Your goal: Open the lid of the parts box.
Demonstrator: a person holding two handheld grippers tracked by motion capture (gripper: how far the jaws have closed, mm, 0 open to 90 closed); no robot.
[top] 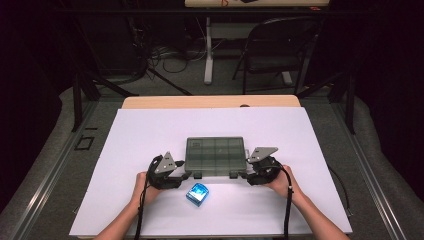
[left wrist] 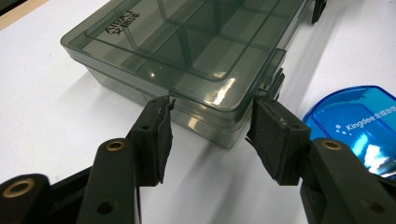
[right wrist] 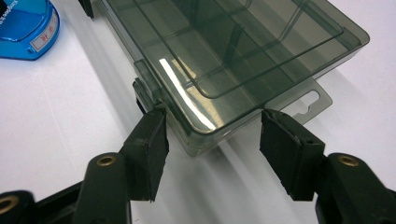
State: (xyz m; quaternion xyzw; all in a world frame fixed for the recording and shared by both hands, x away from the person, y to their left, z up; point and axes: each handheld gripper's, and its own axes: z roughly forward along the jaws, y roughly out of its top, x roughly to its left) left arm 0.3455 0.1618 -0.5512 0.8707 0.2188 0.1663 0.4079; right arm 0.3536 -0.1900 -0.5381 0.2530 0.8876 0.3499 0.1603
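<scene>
Smoky compartment box (top: pixel 216 155) lid closed, compartments apparently empty, blue case (top: pixel 197 193) nearby

The compartment box (top: pixel 216 155) lies flat on the table (top: pixel 150 130), lid closed, near the centre. The left gripper (top: pixel 176 176) sits at its near left corner and the right gripper (top: pixel 250 172) at its near right corner, jaws spread about each corner. The small case (top: pixel 197 193) lies nearer the person, between the grippers.

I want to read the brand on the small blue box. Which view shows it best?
The left gripper view: the blue box sits close, its white "Kingdee" print legible. The right gripper view catches a corner with a label. The high view shows it small.
</scene>
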